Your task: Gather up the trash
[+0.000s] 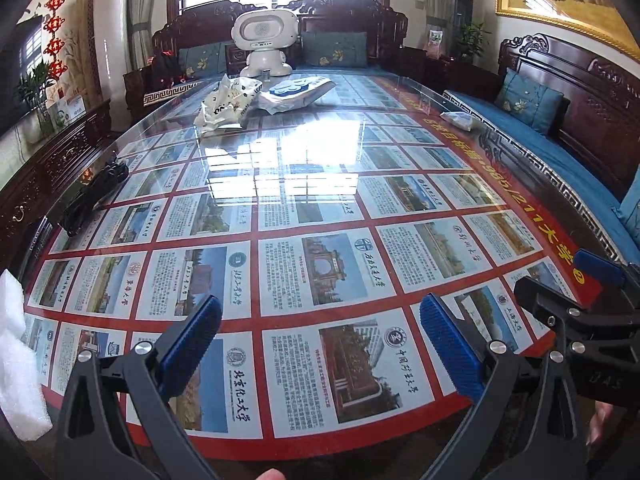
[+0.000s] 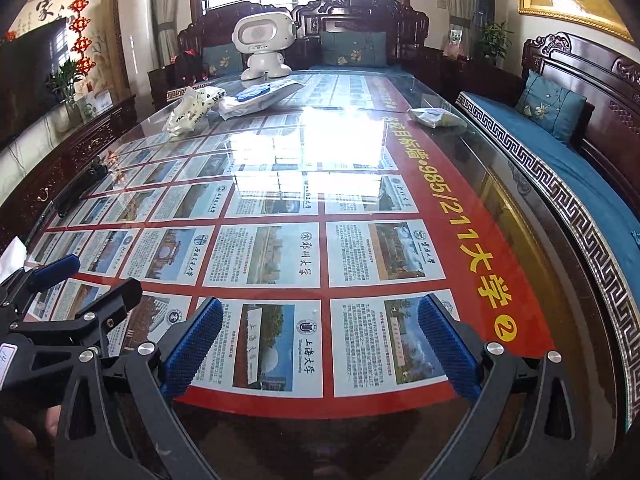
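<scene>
A crumpled white bag with black print [image 1: 226, 104] [image 2: 192, 110] lies at the far left of the glass table. A flat white package with a blue cloud mark [image 1: 296, 92] [image 2: 260, 98] lies beside it. A small pale wrapper [image 1: 460, 119] [image 2: 436, 117] lies near the far right edge. White foam [image 1: 18, 360] sits at the near left edge. My left gripper [image 1: 320, 344] is open and empty over the near end. My right gripper [image 2: 320, 344] is open and empty beside it, also showing in the left wrist view [image 1: 568, 288].
A white toy robot [image 1: 264, 44] [image 2: 264, 46] stands at the table's far end. A black cable bundle [image 1: 92, 196] [image 2: 80, 190] lies along the left edge. Carved wooden benches with blue cushions [image 2: 560, 136] flank the table [image 2: 500, 208] on the right and far side.
</scene>
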A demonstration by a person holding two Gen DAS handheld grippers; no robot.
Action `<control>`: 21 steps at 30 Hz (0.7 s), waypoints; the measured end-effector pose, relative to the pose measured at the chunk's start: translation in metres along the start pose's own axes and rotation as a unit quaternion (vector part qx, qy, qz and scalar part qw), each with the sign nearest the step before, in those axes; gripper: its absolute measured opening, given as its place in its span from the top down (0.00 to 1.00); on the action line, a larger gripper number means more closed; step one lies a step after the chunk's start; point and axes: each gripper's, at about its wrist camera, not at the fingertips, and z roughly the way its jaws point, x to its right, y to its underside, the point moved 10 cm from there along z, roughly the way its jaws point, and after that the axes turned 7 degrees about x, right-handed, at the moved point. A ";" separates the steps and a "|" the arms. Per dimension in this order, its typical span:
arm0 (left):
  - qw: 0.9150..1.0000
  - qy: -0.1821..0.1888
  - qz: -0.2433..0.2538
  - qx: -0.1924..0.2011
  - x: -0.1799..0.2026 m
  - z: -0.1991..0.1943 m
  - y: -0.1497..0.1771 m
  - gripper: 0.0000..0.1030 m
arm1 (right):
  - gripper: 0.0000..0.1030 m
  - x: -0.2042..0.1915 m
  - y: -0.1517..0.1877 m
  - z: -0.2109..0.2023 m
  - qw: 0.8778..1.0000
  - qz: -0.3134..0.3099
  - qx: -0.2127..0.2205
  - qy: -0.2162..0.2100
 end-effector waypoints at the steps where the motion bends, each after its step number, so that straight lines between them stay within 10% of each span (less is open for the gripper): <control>1: 1.000 0.000 -0.002 -0.001 -0.001 0.001 0.000 0.04 | 0.08 0.000 0.000 0.004 1.000 0.000 -0.003 -0.002; 21: 0.999 -0.006 -0.011 -0.051 -0.009 0.033 0.008 0.04 | 0.08 -0.004 0.003 0.033 0.999 0.003 -0.036 -0.026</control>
